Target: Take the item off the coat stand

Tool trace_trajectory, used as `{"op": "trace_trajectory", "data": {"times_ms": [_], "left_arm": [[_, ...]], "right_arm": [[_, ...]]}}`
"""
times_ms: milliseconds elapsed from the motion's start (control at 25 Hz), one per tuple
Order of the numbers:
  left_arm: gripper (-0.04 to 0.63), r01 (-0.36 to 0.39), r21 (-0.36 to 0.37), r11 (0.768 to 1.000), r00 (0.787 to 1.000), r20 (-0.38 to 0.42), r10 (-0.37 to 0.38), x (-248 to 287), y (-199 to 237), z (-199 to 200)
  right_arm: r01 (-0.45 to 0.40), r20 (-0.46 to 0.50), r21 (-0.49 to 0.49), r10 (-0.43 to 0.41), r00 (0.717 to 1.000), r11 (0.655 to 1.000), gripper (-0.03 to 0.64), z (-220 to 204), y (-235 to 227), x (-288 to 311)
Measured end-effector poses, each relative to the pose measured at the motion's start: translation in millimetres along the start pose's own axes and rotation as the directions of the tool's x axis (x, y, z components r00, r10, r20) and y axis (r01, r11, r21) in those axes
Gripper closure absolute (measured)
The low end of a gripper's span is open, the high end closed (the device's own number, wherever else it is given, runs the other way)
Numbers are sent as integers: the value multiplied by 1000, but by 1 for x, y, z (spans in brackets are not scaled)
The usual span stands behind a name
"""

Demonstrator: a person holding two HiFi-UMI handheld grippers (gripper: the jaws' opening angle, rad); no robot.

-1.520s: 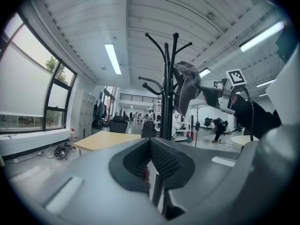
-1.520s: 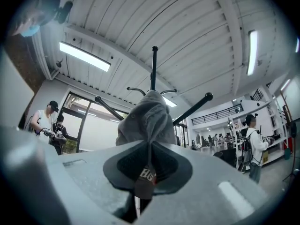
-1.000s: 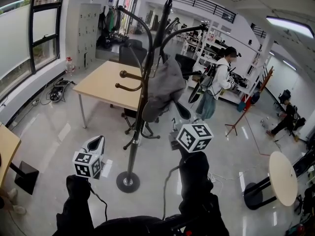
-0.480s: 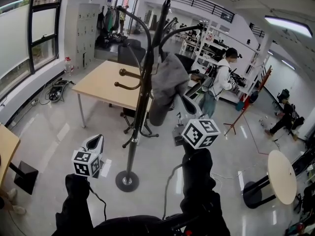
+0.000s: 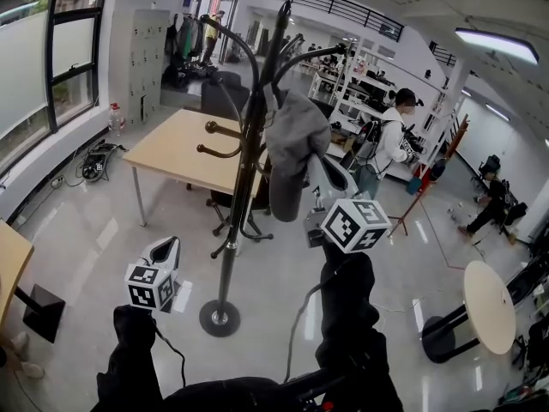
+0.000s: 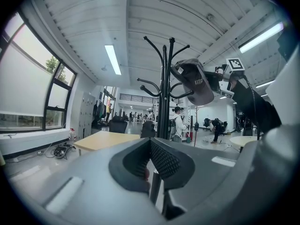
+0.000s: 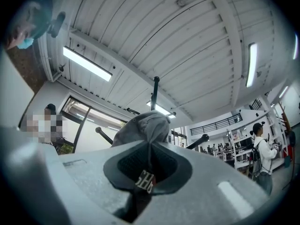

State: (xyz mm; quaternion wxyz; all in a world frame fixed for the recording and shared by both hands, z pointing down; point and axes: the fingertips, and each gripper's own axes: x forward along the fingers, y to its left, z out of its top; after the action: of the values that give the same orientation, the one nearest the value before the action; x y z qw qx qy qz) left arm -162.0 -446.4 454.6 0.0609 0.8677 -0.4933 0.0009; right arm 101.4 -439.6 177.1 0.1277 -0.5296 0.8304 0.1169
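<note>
Landmark: tall black metal coat stand with curved arms and a round base (image 5: 233, 230), upright on the glossy grey floor. Task item: grey fabric baseball cap (image 5: 290, 140), high on the stand's right side, draped against an upper arm just beside the pole top; impossible to tell whether already clear of its hook. Right tool (image 5: 324, 177): up at the cap, right of the stand's pole, tilted slightly upward, jaws clamped tight on a fold at the cap's lower edge, with a small printed label showing between the pads. Left tool (image 5: 165, 251): low and left of the stand's pole, well apart from the cap, pointing level, jaws together with nothing between them. Light wooden desk on slim metal legs (image 5: 176, 148): behind the stand. Person in a white top with a backpack (image 5: 390, 144): beyond the stand, to its right, uninvolved. Step in hand, by judgement: lift-off, with the grip made and the cap at the point of leaving its arm. Next move, by judgement: up far enough for the crown to pass over the arm's tip, then out and away from the stand to the right, with the clamp kept firm on the thin fabric. Risk: cap catching on a neighbouring arm, or the stand tipping under a sideways pull.
</note>
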Motion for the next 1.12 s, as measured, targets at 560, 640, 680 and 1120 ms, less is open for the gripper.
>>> {"op": "trace_trajectory", "data": {"times_ms": [560,640,680,1120], "left_arm": [[594,6,-12,1000,1000,0,-6,-2,-2,-9],[594,5,-15,1000,1000,-4,-5,-1,-1,-8],[594,4,-16,1000,1000,-5,-4,-1,-1,-8],[594,-7,-28,1000,1000,-2,7,4,3,-7]], "right_arm": [[12,48,-8,-12,999,1000,600,26,2,1],[11,60,-10,-10,998,1000,600,33,2,3],[10,67,-13,-9,998,1000,600,37,3,3],[-7,147,-8,8,989,1000,600,71,3,7]]}}
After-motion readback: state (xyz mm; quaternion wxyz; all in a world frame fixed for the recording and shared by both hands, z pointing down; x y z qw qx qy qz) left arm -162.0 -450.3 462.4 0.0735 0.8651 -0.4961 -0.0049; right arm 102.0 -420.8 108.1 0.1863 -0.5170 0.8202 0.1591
